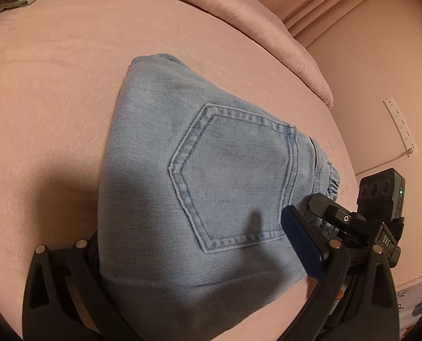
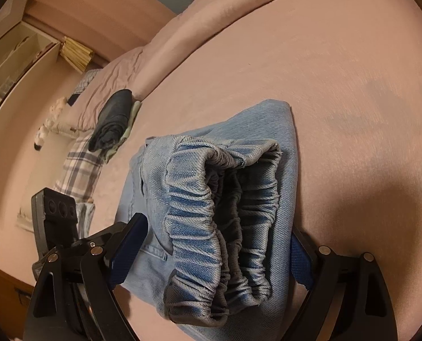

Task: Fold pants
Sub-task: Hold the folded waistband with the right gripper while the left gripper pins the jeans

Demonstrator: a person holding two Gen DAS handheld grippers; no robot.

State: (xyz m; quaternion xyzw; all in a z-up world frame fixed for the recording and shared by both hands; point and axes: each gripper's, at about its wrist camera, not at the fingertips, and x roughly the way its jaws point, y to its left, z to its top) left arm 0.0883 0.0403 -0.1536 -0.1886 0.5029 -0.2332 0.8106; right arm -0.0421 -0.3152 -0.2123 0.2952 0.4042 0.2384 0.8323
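Lying folded into a compact bundle, the light blue pants [image 1: 211, 176] sit near the middle of the pink bedspread [image 1: 54, 91], which serves as the landmark for everything else. In the left wrist view, a back pocket [image 1: 233, 176] faces up and the bundle's far edge stops well short of the bedspread's rolled border; broad bare cloth stretches to the left of the pants and beyond them. The left gripper [image 1: 194, 253] straddles the near end of the bundle: its right finger [image 1: 302, 244] rests over the denim beside the pocket, while the left finger is hidden under the fabric edge, so whether it pinches the cloth I cannot tell. In the right wrist view, the gathered elastic waistband [image 2: 225, 216] faces the camera, stacked in layers. The right gripper [image 2: 213, 247] stands spread wide, one blue pad on either side of the bundle, not pressing it. Near the bedspread's far left edge lies a dark folded garment [image 2: 113, 119]; the right side of the bedspread is open.
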